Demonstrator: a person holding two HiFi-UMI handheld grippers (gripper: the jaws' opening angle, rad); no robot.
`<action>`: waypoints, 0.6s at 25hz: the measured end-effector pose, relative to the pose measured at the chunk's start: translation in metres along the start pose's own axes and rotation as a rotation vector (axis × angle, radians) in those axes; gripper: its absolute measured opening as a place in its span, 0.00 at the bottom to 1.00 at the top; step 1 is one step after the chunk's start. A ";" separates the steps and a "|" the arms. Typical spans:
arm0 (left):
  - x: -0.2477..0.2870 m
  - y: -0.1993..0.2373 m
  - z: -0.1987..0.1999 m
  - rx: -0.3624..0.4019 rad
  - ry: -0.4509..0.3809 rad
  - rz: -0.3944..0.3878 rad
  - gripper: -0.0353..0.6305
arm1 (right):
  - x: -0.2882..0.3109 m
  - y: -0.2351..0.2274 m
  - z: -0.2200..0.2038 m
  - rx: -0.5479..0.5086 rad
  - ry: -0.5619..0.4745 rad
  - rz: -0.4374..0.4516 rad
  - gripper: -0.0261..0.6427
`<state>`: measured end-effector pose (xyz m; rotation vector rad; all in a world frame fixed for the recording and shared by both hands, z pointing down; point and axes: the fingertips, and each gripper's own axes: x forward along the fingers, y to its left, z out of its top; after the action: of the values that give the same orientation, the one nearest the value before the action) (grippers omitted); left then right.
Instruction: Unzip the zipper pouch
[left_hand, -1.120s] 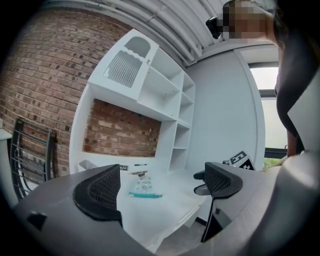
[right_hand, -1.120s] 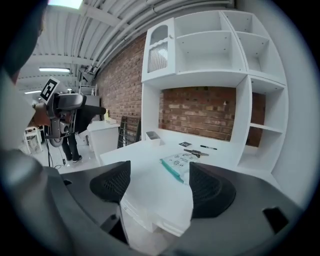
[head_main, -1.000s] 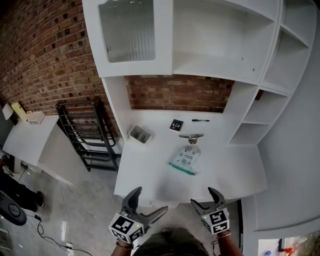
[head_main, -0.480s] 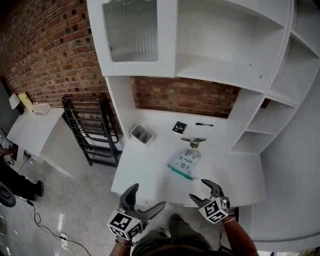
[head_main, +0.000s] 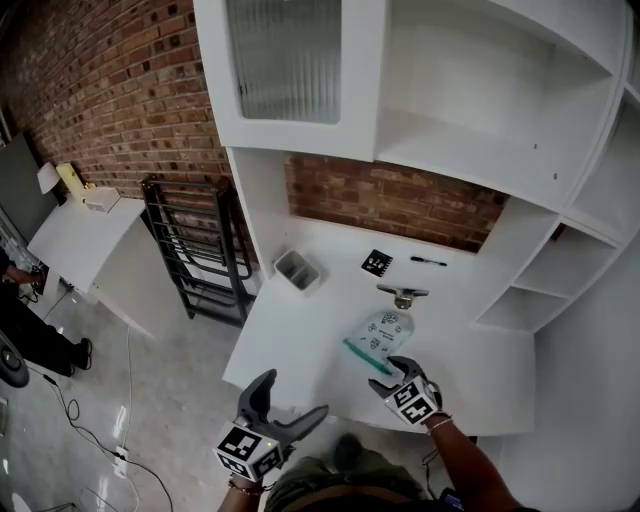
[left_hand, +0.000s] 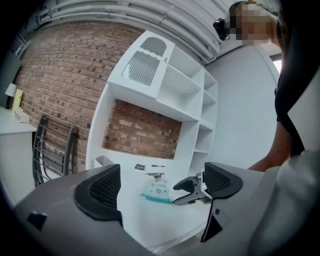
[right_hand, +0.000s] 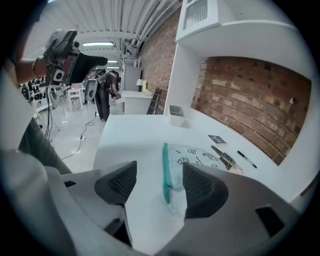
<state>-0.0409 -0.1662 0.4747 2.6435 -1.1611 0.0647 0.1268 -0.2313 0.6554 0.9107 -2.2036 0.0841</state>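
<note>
Since the zipper pouch (head_main: 381, 333) is lying flat on the white desk (head_main: 290, 335), lower middle of the head view, with its teal zip strip (right_hand: 165, 170) along the near edge, I'd sort out an anchor first. Right gripper (right_hand: 157, 186) is right over that strip, jaws about half open and just been closing, with the teal end sitting between them but nothing pinched (can't spot the slider tab from here). Left gripper (head_main: 293, 397) hangs wide open and empty at the lower left, off the desk edge. I'd bring it in to pin the fabric beside the zip, otherwise the whole bag probably just slides along.
</note>
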 end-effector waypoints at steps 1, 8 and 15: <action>0.000 0.004 0.001 -0.012 -0.005 0.012 0.84 | 0.007 -0.001 -0.003 -0.007 0.015 0.014 0.47; 0.015 0.029 0.011 -0.003 -0.025 0.057 0.84 | 0.044 -0.011 -0.017 0.043 0.094 0.129 0.47; 0.032 0.038 -0.002 -0.039 -0.013 0.068 0.83 | 0.065 -0.018 -0.042 0.043 0.179 0.170 0.39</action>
<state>-0.0470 -0.2132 0.4887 2.5746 -1.2440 0.0369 0.1328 -0.2692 0.7255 0.7081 -2.1136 0.2837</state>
